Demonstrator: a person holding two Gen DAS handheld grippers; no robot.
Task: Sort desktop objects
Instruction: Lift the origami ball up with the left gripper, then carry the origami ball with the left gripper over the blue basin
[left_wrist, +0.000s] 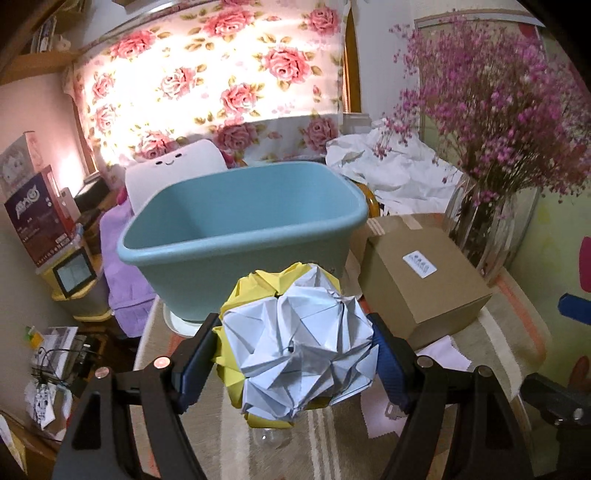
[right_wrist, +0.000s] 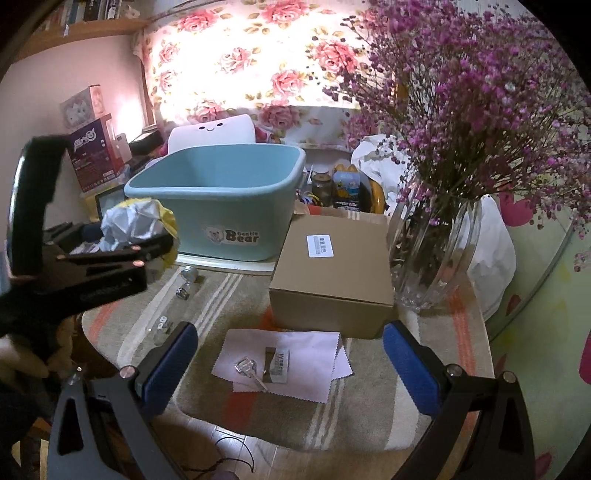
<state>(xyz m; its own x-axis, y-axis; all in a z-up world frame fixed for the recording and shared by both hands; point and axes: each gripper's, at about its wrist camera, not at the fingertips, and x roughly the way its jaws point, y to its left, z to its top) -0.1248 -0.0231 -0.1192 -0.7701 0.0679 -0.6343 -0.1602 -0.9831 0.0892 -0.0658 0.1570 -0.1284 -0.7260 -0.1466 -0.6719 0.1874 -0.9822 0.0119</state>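
Observation:
A folded paper ball (left_wrist: 299, 343) of white and yellow sheets sits between the blue pads of my left gripper (left_wrist: 295, 354), which is shut on it and holds it above the table, just in front of the empty teal tub (left_wrist: 243, 236). From the right wrist the same paper ball (right_wrist: 129, 221) and left gripper (right_wrist: 136, 236) show at the left, beside the teal tub (right_wrist: 221, 206). My right gripper (right_wrist: 290, 354) stands open over a white cloth (right_wrist: 288, 362) that carries a small packet (right_wrist: 277, 363) and a clear clip (right_wrist: 245, 367).
A cardboard box (right_wrist: 332, 273) stands right of the tub. A glass vase (right_wrist: 436, 251) of purple flowers rises at the right. Small glass and metal pieces (right_wrist: 186, 282) lie on the striped table mat (right_wrist: 229, 295). Clutter and white paper sit behind the box.

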